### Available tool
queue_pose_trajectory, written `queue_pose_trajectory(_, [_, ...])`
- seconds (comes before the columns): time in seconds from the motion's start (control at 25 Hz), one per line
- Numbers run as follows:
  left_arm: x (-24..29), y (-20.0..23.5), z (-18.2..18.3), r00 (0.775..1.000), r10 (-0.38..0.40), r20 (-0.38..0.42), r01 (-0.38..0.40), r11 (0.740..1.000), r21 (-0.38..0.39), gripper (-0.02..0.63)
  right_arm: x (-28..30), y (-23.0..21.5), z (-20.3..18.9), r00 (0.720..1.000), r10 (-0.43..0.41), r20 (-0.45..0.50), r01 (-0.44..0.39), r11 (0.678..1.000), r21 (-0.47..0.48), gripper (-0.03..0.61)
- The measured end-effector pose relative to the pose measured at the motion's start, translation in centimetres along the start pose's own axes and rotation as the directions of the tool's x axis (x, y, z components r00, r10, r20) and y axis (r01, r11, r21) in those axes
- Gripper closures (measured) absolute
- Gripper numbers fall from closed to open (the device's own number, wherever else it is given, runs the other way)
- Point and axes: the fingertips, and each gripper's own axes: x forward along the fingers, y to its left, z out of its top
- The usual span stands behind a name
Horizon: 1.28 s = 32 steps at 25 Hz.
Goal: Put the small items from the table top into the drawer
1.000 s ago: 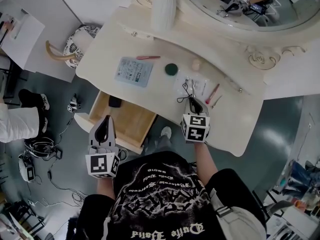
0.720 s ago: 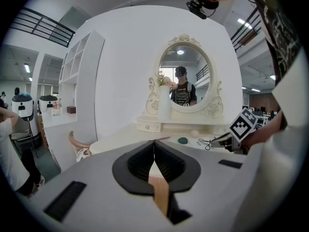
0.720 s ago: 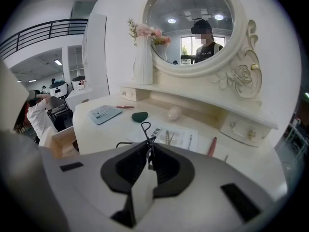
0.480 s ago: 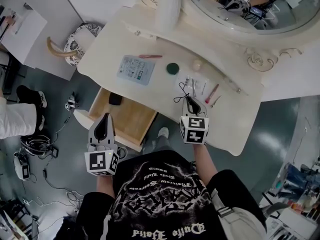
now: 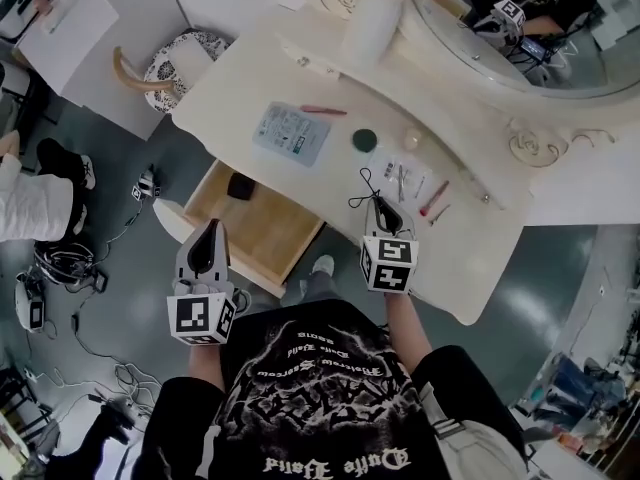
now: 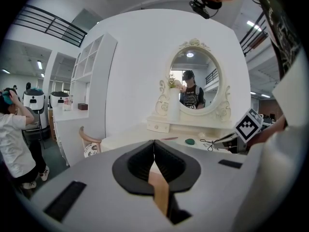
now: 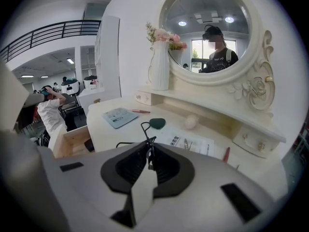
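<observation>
The drawer (image 5: 262,230) stands pulled out of the pale tabletop (image 5: 470,268), and a small black item (image 5: 239,185) lies in the drawer's back corner. The left hand-held gripper (image 5: 211,226) hangs just off the drawer's front left corner, over the floor; seen from its own view (image 6: 154,146), its jaws are pressed together with nothing between them. The right hand-held gripper (image 5: 378,200) is to the right of the drawer, above the tabletop, its jaws pinching a thin black looped cord (image 5: 362,190) that sticks up out of the tips (image 7: 149,151); the cord (image 7: 145,129) hangs clear of the surface. Beyond the drawer, on the tabletop, lies a pale blue packet (image 5: 292,133) with a pink stick (image 5: 323,110) just past it. Farther right of the drawer are a dark green round piece (image 5: 365,139), a pale ball (image 5: 412,140), a clear packet with small metal tools (image 5: 405,180) and a red stick (image 5: 434,198). A white vase (image 5: 370,23) and an oval mirror (image 5: 540,38) stand farthest from the drawer, at the back.
</observation>
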Motion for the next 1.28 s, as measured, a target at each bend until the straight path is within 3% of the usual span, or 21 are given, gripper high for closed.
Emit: queue_pose_trajectory(1.28, [-3.0,6.1,-0.5,0.997,0.082,-0.002,-0.082,0.996,-0.016,0.598,1.4,11.9,1.6,0.978,0.207,-0.005,-0.206,0.971,-0.121,0.535])
